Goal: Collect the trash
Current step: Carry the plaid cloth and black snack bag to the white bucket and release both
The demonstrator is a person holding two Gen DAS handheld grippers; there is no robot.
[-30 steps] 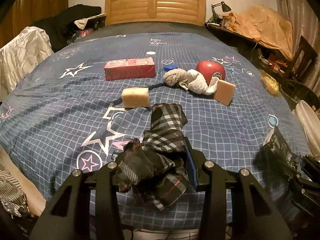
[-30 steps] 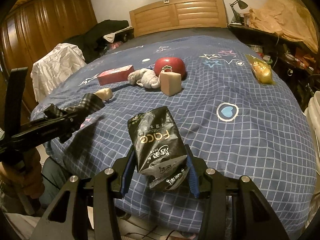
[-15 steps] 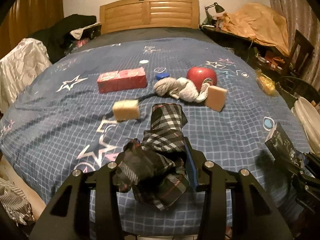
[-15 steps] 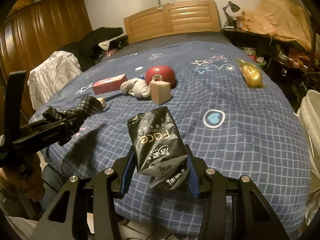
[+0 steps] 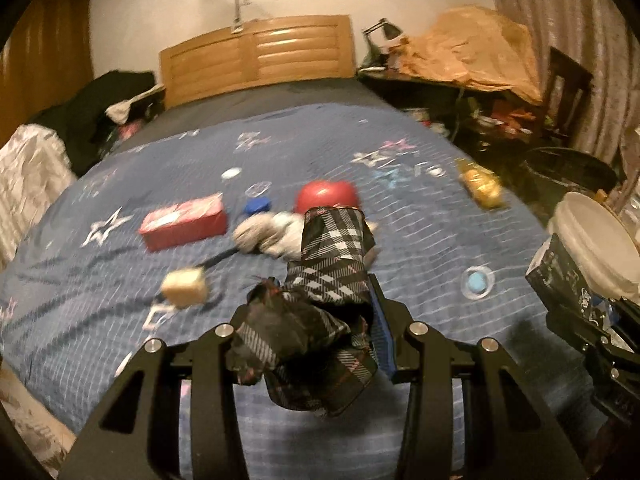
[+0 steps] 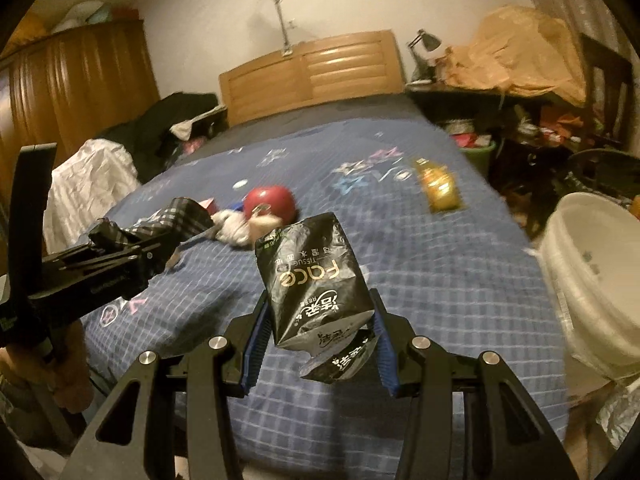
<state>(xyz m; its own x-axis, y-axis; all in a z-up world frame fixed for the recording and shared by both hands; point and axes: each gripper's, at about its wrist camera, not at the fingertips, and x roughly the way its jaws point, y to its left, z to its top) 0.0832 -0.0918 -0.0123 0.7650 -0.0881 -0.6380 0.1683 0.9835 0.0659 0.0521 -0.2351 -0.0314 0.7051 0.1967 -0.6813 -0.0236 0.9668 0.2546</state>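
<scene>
My left gripper (image 5: 316, 320) is shut on a crumpled black plaid wrapper (image 5: 332, 264), held above the foot of the blue bed (image 5: 420, 248). My right gripper (image 6: 318, 332) is shut on a black tissue pack (image 6: 312, 272), which also shows at the right edge of the left wrist view (image 5: 560, 268). The left gripper (image 6: 152, 248) with the plaid wrapper (image 6: 176, 216) appears at the left of the right wrist view. A white bin (image 6: 600, 272) stands to the right of the bed, beside the right gripper.
On the bed lie a red box (image 5: 184, 220), a tan sponge block (image 5: 186, 286), a blue cap (image 5: 256, 205), a grey-white cloth wad (image 5: 268, 236), a red ball (image 5: 326, 196) and a yellow packet (image 5: 480, 184). A cluttered desk (image 5: 460, 92) and chair (image 5: 568, 88) stand right.
Both grippers have lifted and swung to the right with their loads still gripped. The white bin has come into fuller view on the right.
</scene>
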